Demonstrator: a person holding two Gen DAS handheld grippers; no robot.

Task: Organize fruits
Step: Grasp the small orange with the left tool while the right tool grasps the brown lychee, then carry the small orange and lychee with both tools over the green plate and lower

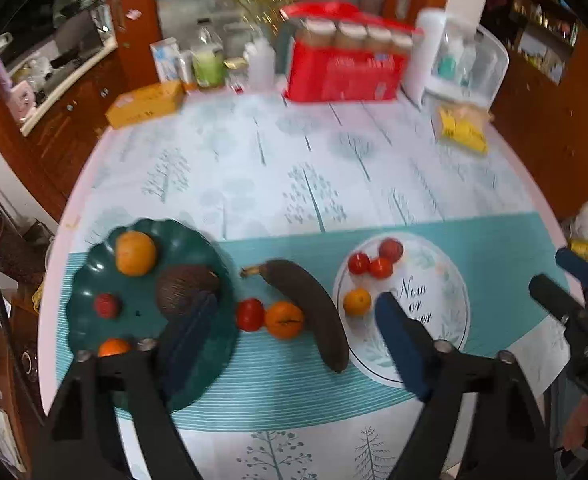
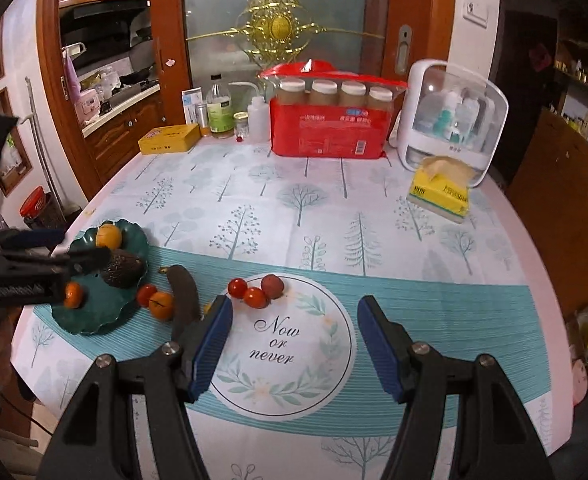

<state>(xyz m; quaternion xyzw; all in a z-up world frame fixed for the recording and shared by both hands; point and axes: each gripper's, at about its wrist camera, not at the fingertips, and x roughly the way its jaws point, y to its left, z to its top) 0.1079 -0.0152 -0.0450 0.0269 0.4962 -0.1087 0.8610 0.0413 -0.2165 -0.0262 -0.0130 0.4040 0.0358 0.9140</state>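
Observation:
A dark green plate point(image 1: 90, 280) point(image 2: 94, 320) at the left holds an orange point(image 1: 135, 253), an avocado point(image 1: 186, 290), a small red fruit point(image 1: 106, 305) and a tangerine point(image 1: 114, 347). Right of it on the cloth lie a tomato point(image 1: 250, 314), a tangerine point(image 1: 284, 320) and a blackened banana point(image 1: 309, 308) point(image 2: 184, 296). Three cherry tomatoes point(image 1: 373, 262) point(image 2: 254, 290) and a small orange point(image 1: 357, 301) rest on the printed "Now or never" circle point(image 2: 286, 340). My left gripper point(image 1: 295, 299) hangs open above the loose fruit with nothing between its fingers. My right gripper point(image 2: 295, 304) is open and bare over the circle.
Along the table's far edge stand a red package topped with jars point(image 2: 327, 128), a white storage box point(image 2: 449, 116), bottles point(image 2: 220, 112) and a yellow tin point(image 2: 170, 139). A yellow tissue pack point(image 2: 441, 190) lies at the far right. Wooden cabinets flank the table.

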